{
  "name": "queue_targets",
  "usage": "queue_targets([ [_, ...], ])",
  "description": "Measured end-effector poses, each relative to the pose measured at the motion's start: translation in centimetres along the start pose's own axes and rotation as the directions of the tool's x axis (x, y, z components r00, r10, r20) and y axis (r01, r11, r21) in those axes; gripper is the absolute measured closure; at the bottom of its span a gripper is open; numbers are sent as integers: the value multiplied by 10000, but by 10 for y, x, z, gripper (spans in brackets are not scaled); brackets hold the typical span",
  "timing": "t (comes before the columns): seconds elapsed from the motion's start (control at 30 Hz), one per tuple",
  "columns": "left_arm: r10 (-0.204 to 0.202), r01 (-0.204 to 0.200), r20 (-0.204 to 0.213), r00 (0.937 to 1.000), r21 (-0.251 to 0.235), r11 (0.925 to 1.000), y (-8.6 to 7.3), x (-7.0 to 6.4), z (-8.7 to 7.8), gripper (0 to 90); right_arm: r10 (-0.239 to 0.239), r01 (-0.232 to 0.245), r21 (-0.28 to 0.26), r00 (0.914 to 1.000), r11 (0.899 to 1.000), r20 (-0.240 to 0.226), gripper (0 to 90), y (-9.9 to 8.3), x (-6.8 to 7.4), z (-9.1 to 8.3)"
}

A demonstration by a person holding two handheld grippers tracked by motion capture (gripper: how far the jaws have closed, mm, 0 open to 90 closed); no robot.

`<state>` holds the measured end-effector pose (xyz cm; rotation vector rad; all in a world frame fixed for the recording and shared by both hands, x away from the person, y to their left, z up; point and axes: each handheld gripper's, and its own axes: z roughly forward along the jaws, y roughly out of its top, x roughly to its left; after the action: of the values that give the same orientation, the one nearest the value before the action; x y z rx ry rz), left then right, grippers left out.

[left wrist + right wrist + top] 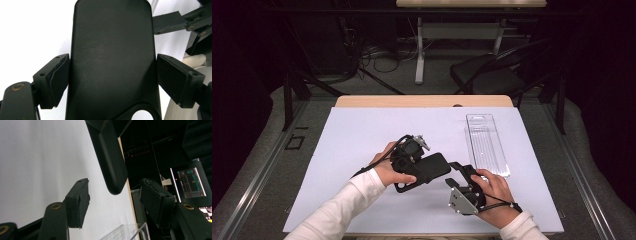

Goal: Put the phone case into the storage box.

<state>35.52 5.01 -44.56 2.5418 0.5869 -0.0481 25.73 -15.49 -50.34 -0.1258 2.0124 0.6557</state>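
A flat black case (434, 167) with rounded corners is held a little above the white mat (362, 145) at mid-table. My left gripper (418, 170) is shut on it. In the left gripper view both pads (56, 80) press the long sides of the case (112, 50), which has a round hole near its close end. My right gripper (460, 170) stands open just right of the case's free end. In the right gripper view that rounded end (112, 170) hangs just beyond the spread jaws of my right gripper (116, 192), touching neither.
A clear plastic tray (486, 145) lies lengthwise on the mat's right side, close behind my right hand; its rim (125, 232) shows low in the right gripper view. The wooden table edge (422, 101) runs along the back. A dark chair (492, 75) stands beyond.
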Motion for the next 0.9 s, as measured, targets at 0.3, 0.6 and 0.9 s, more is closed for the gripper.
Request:
queue_targets([
  [0.3, 174, -175, 158, 9997, 58, 9998, 6, -6, 4, 149, -719, 722, -97, 9970, 9973, 268, 451, 1, 3, 3],
  [0.6, 328, -331, 348, 9989, 93, 9994, 11, -12, 6, 149, -1342, 1344, -10, 9901, 9909, 407, 505, 2, 5, 7],
  [0.9, 289, -292, 479, 9984, 60, 9996, 13, -17, 8, 149, -1944, 1932, 243, 9789, 9809, 634, 548, 3, 6, 7],
])
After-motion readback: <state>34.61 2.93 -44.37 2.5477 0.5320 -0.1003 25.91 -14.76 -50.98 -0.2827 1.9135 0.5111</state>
